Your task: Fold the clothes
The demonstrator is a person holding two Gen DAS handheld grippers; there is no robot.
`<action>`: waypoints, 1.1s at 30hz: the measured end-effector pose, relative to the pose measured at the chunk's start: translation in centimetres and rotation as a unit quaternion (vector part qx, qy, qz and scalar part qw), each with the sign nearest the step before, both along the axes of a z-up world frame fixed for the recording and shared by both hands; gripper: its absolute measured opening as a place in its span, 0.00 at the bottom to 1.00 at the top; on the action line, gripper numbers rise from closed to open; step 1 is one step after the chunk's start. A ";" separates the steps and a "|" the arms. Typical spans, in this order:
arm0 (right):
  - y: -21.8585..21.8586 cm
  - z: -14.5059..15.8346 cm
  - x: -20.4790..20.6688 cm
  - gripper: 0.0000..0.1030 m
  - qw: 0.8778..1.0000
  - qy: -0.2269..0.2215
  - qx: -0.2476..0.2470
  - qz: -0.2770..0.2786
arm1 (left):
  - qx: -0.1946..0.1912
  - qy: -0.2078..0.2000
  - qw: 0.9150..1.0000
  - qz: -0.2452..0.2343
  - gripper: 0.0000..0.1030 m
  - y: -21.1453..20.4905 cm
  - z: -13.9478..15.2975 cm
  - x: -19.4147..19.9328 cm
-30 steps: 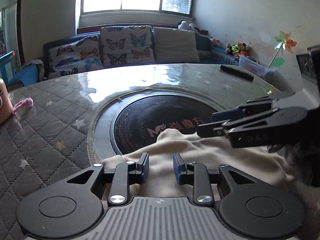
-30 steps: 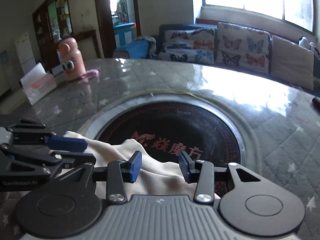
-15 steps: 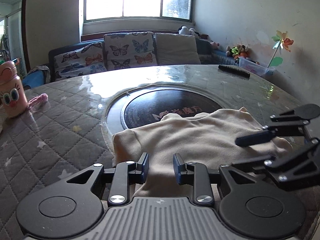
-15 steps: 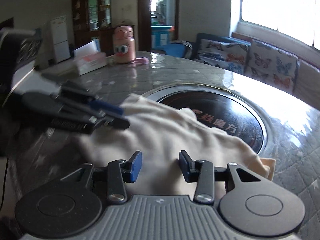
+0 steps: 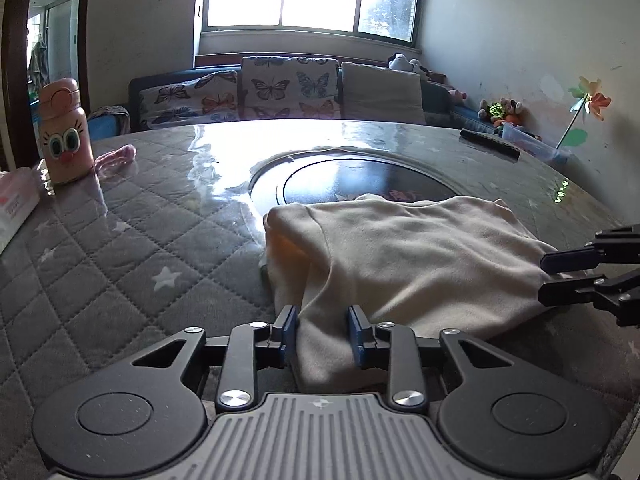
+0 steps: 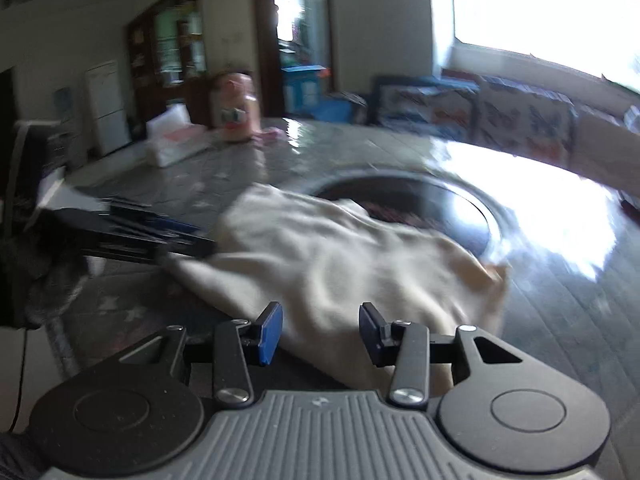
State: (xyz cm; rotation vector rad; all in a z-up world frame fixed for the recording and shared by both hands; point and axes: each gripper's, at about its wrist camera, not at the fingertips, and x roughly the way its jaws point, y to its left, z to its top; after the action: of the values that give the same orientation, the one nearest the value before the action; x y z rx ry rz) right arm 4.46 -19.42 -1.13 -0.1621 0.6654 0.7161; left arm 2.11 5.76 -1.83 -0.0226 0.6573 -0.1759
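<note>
A cream garment (image 5: 420,256) lies stretched across the grey quilted table (image 5: 120,260), its far edge over the black round inset (image 5: 352,176). My left gripper (image 5: 322,332) is shut on a bunched fold at the garment's near left corner. At the right of the left wrist view, my right gripper (image 5: 546,278) pinches the other near corner, and the cloth tapers into its fingers. The right wrist view is blurred. There the garment (image 6: 320,248) runs between the right gripper (image 6: 320,330) pads, and the left gripper (image 6: 200,242) holds its left corner.
A pink bottle (image 5: 64,132) with cartoon eyes and a tissue box (image 5: 12,204) stand at the table's left. A small pink cloth (image 5: 116,158) lies beside the bottle. A black bar-shaped object (image 5: 490,142) lies at the far right. A sofa with butterfly cushions stands behind.
Both grippers have drawn back toward the table's near side with the garment, pulling it mostly off the black inset. More of the cloth now shows, spread between them.
</note>
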 end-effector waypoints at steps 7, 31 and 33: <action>-2.3 -0.6 -0.2 0.41 0.999 0.031 -0.007 -0.024 | -0.006 0.006 1.000 0.003 0.22 0.5 0.0 -1.6; -3.0 -0.8 2.1 0.41 0.997 0.039 0.052 -0.038 | -0.024 0.000 0.999 0.030 0.23 -0.7 0.8 4.7; -3.0 -0.8 2.2 0.41 0.997 0.040 0.053 -0.037 | -0.026 0.002 0.999 0.037 0.27 0.1 0.6 4.7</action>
State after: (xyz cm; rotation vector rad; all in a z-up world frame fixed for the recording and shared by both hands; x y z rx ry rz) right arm 6.64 -22.42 -1.92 -0.0108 0.7045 0.6866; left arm 6.79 5.81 -1.23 -0.0973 0.6550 -0.1212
